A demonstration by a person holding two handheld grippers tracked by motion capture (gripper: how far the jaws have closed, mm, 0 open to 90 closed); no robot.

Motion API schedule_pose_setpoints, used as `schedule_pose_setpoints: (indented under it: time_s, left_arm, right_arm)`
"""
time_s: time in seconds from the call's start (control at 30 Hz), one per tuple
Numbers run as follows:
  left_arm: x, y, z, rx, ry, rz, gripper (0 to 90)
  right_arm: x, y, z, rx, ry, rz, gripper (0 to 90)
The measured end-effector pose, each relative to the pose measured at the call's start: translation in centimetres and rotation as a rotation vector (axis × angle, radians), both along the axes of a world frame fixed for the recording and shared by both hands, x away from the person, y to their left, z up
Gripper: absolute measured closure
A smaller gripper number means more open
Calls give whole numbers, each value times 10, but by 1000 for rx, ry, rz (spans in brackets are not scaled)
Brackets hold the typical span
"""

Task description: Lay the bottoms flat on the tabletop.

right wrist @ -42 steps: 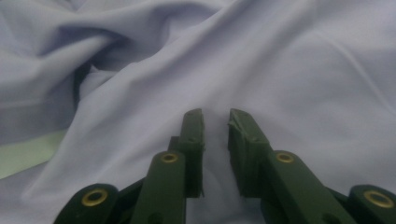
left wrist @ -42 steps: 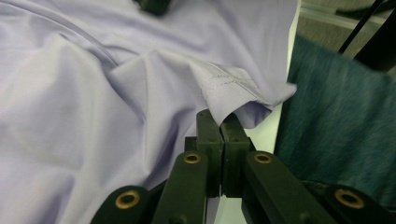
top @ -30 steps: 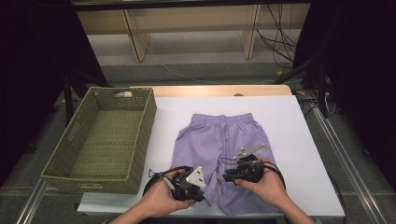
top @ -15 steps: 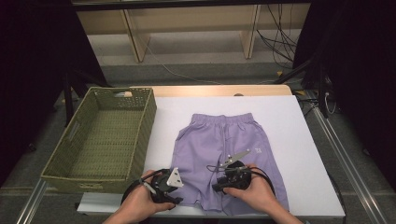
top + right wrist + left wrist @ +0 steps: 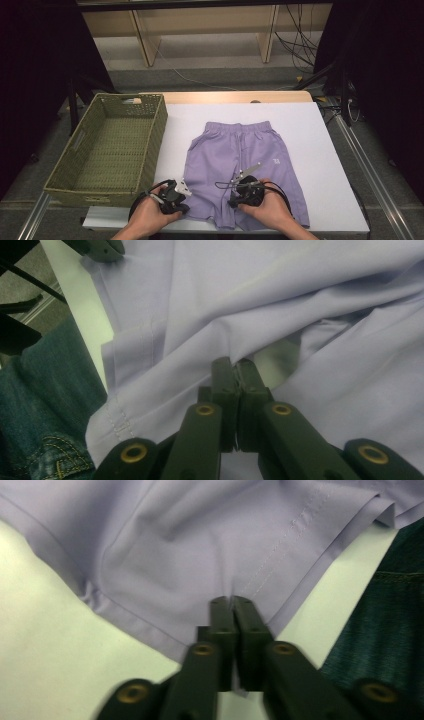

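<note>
1. Down at the near edge of the white table (image 5: pixel 310 125), both hands low and side by side, forearms coming in from the bottom of the high view.
2. Left hand (image 5: pixel 150 215) wrapped around the left gripper (image 5: pixel 172 197), sitting just off the left leg of the purple shorts (image 5: pixel 240 165), near the hem.
3. Jaws of that left gripper (image 5: pixel 231 611) pressed together with a fold of purple cloth pinched between them, right beside the stitched hem of the shorts (image 5: pixel 175 555).
4. Right hand (image 5: pixel 270 205) cupped over the right gripper (image 5: pixel 245 192), resting on the shorts between the two legs, a grey plate jutting up and away from it.
5. Jaws of the right gripper (image 5: pixel 234 372) closed tight too, nipping a raised ridge of the shorts (image 5: pixel 300 300), cloth bunched and creased around the tips.
6. Shorts spread flat in the middle of the table, waistband at the far side, legs toward the person, lower edges rumpled where gripped.
7. Left of the shorts, a green woven basket (image 5: pixel 157 130) standing just beside the white surface, its woven floor bare.
8. Blue denim (image 5: pixel 45 405) visible past the table edge in both gripper views.
</note>
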State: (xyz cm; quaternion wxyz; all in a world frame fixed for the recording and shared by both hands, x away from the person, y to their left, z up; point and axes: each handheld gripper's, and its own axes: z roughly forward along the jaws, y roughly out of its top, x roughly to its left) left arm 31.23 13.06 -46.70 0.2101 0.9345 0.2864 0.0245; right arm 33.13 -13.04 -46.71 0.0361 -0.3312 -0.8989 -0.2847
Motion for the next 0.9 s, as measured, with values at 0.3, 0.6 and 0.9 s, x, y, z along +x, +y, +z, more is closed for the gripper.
schedule_pose_setpoints:
  time_s: [0.3,0.6,0.9]
  left_arm:
    - [-4,12,7,108,-36,36,900]
    - [-6,21,9,137,-77,74,899]
    - [-11,-9,23,35,-196,-12,749]
  right_arm:
    - [1,-2,4,16,-8,3,895]
    - [-2,5,3,24,8,40,837]
    - [14,-20,10,13,-120,-85,701]
